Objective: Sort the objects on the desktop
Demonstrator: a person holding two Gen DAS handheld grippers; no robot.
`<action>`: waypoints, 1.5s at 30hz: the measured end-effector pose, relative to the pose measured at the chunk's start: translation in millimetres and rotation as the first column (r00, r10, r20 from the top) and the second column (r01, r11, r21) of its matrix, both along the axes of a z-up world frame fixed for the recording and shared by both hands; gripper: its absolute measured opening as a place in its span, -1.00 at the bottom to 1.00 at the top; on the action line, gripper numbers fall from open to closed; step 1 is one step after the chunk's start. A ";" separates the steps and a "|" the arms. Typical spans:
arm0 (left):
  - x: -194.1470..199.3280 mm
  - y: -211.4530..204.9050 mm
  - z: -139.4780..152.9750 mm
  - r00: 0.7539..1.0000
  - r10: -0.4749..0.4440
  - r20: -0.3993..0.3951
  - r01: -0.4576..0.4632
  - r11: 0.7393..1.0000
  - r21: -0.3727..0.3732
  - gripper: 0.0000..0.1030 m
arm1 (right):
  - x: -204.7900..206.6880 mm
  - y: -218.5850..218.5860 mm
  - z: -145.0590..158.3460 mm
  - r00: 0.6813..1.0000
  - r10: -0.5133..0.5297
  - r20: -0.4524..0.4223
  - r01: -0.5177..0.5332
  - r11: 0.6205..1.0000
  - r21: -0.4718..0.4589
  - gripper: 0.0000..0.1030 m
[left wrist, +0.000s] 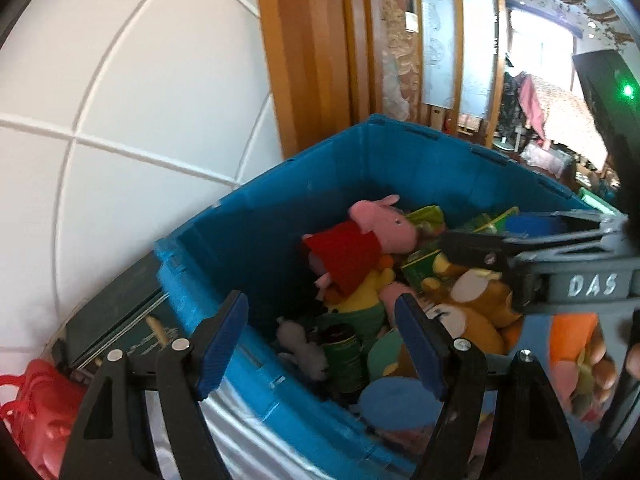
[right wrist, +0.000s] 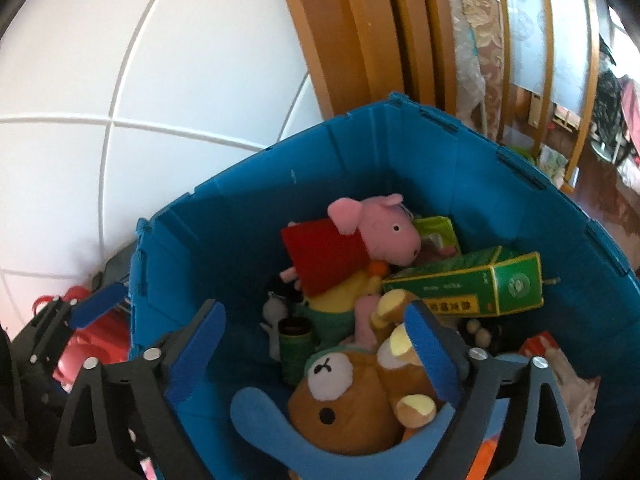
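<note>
Left to right. Red mesh bag [left wrist: 38, 412] sits outside the blue plastic crate [left wrist: 224, 232], by its left wall; dark flat boxes [left wrist: 116, 324] lie between the bag and that wall.

Left claw [left wrist: 320, 344]: jaws spread wide, nothing between the blue pads. It straddles the crate's near-left rim, one pad outside the wall, the other over the contents.

Crate contents, left to right: small grey plush [right wrist: 274, 312] near the left wall; dark green cylindrical can [right wrist: 296, 344] just beside it; pink pig plush in red dress [right wrist: 360, 240] on top of the pile towards the far wall, snout pointing right; yellow plush [right wrist: 348, 288] under it; brown bear plush with white face [right wrist: 352, 392] at the near edge, on a blue foam piece [right wrist: 280, 420]; long green cardboard box [right wrist: 472, 284] towards the right wall, long axis roughly left-right.

Right claw [right wrist: 320, 352]: also wide open, empty. It hangs inside the crate mouth, the right pad just beside or touching the bear's paws; contact can't be confirmed.

Key relation: the bear lies directly below and slightly right of the right claw's gap, body roughly across the jaw line. Right claw is the nearer one; the left is off at the rim. Likely next pick is the bear, by a short drop and a close. Risk: the pad snags the blue foam under it.
</note>
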State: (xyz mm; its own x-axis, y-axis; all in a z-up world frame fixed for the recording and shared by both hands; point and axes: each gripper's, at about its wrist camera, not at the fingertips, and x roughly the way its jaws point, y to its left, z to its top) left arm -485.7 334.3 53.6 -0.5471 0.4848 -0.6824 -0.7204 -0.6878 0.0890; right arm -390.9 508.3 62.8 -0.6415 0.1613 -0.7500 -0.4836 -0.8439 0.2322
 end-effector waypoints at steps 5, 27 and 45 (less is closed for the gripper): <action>8.2 -43.2 2.5 0.997 0.067 -0.029 -0.067 0.998 0.021 0.47 | 1.5 -15.8 9.1 1.000 0.008 0.012 -0.008 0.997 0.071 0.99; 48.5 -383.1 -48.5 0.773 0.634 -0.041 -0.632 0.774 0.043 0.59 | -40.4 -258.6 28.0 0.902 0.430 -0.023 -0.421 0.892 0.164 1.00; -24.7 -418.4 -265.2 0.317 0.860 0.400 -0.911 0.394 -0.123 0.58 | -146.8 -328.5 -193.1 0.822 0.526 0.220 -0.546 0.837 0.037 1.00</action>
State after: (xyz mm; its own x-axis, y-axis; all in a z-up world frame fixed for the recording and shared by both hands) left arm -510.4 -84.2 -211.6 -0.4356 -0.0576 -0.8983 0.3746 -0.9190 -0.1227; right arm -537.7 179.8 -130.3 -0.4911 -0.0894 -0.8665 0.0247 -0.9957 0.0887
